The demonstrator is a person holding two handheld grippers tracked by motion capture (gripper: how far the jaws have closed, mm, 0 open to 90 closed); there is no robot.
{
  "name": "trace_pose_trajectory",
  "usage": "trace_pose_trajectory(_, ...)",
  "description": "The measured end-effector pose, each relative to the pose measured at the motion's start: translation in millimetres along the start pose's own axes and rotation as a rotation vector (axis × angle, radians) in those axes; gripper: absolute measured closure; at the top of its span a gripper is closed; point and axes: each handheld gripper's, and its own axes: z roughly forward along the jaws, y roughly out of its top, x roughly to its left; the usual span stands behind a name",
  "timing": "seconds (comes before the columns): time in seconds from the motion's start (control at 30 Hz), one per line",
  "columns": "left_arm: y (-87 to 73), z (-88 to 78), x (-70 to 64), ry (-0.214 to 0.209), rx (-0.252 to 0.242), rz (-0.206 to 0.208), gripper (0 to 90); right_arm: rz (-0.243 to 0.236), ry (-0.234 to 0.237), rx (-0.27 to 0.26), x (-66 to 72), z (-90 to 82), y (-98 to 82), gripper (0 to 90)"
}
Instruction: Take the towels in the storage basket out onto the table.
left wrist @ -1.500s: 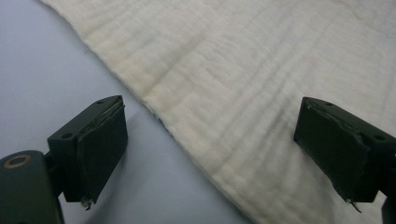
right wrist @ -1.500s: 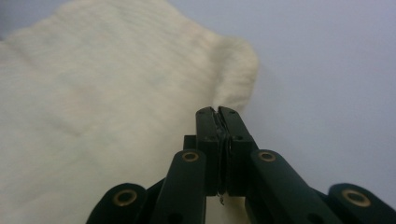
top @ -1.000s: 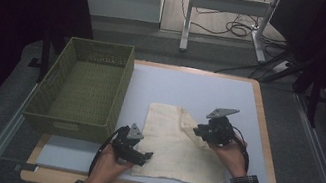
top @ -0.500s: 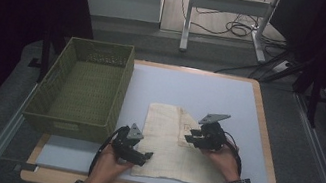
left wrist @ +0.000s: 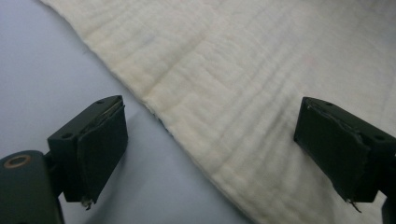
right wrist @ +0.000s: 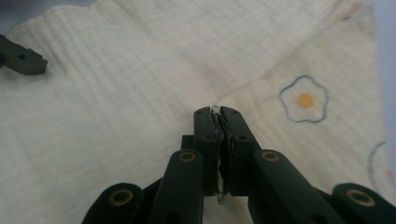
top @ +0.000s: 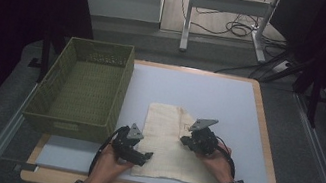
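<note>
A cream cloth (top: 168,138) lies folded on the pale mat (top: 212,90), with a flower print (right wrist: 304,100) on its upper layer. My left gripper (top: 147,156) rests at the cloth's lower left edge. Its jaws stand open, one over the mat and one over the cloth (left wrist: 257,93), with the edge running between them (left wrist: 224,140). My right gripper (top: 184,140) sits low over the cloth's right part, pointing left. Its jaws have just been closing and now stand shut (right wrist: 215,114) over a diagonal fold line. I cannot tell whether any fabric is pinched between them.
A green woven basket (top: 69,123) stands at the left of the wooden table (top: 265,145), close to the cloth. The mat's far half lies bare. Desk legs and cables are on the floor beyond the table. One jaw of the left gripper (right wrist: 21,58) shows in the right gripper view.
My right gripper has moved left and down across the cloth, and the cloth's right part now lies folded flat over the rest. The left gripper has stayed in place.
</note>
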Motion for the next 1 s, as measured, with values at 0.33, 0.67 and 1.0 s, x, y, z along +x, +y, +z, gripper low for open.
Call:
trace_pose_trajectory(0.33, 0.0, -0.1, 0.2, 0.000, 0.002, 0.002, 9.9, 0.093, -0.117, -0.069, -55.5, -41.4, 5.8, 85.7)
trace_pose_trajectory(0.67, 0.0, -0.1, 0.2, -0.001, 0.002, 0.002, 9.8, 0.229, -0.246, -0.078, -113.7, -56.9, -6.8, 76.2)
trace_pose_trajectory(1.0, 0.4, -0.1, 0.6, -0.005, 0.006, 0.002, 9.3, 0.254, -0.252, -0.078, -117.5, -62.1, -24.0, 59.5)
